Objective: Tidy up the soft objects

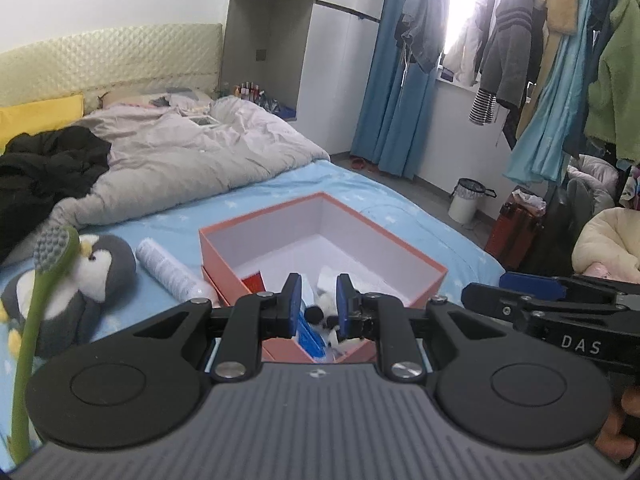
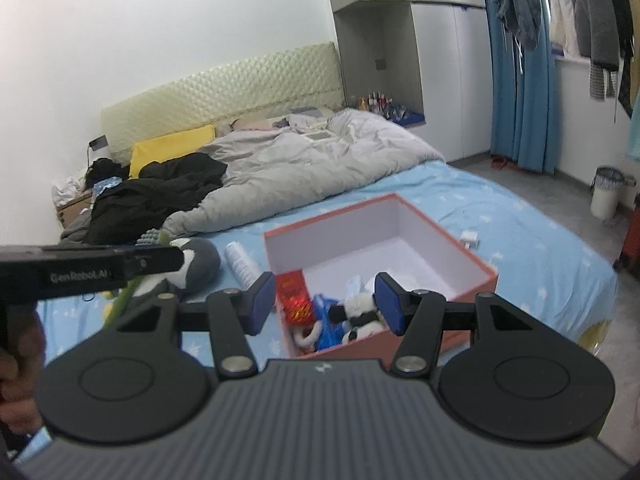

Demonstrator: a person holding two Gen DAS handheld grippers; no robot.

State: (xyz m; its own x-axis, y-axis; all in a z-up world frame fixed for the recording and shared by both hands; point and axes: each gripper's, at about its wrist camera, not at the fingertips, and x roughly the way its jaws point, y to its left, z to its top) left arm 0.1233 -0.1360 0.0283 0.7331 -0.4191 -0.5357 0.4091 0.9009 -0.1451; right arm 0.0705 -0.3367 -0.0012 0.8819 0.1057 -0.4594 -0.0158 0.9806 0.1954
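Your right gripper (image 2: 325, 304) hangs spread and empty over the pink box (image 2: 440, 248); your left gripper (image 1: 318, 304) is narrowed, gripping nothing I can see. The penguin plush (image 1: 96, 272) lies on the sheet left of the box — pinch its body, not a flipper.

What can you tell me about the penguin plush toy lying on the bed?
The penguin plush is a soft, fuzzy toy with a dark grey back and head, white face and belly, black eye and yellow beak and feet. It lies tipped on the blue sheet, outside the orange box, beside a white tube. A green-stemmed object with a grey knobbly head crosses in front of it.
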